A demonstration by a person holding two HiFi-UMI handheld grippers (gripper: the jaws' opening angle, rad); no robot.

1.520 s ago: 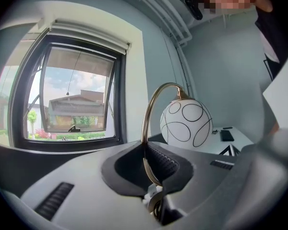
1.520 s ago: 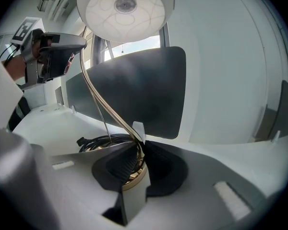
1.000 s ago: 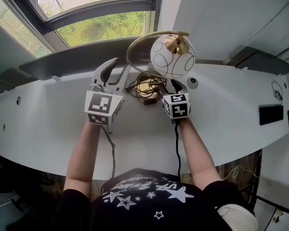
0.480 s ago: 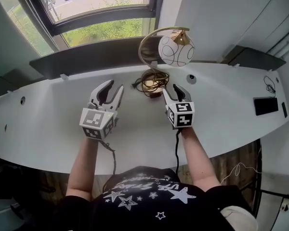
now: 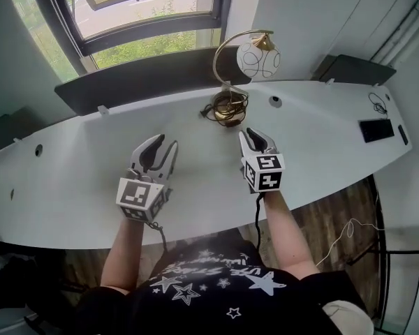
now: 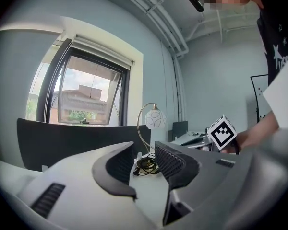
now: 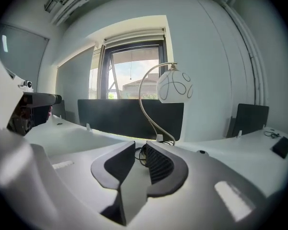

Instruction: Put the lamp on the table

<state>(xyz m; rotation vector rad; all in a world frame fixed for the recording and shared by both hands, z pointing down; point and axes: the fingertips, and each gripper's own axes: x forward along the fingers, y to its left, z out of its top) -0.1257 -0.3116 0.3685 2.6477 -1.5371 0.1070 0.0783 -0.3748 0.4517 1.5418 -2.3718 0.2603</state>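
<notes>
Now, nearest the person, the left gripper (image 5: pixel 163 145) has its jaws wide apart on nothing; the right gripper (image 5: pixel 255 134) has just been narrowing its jaws, likewise with nothing between them. Beyond both, apart from them, the lamp (image 5: pixel 258 58) stands upright on the table (image 5: pixel 70 166) below the window (image 5: pixel 153 19). The placing looks done; next likely needs only drawing clear

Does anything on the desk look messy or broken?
Only one small thing. The lamp stands upright on the table, but its dark cord is bunched in a loose tangle at its base instead of running out neatly. Nothing looks spilled or broken.
</notes>
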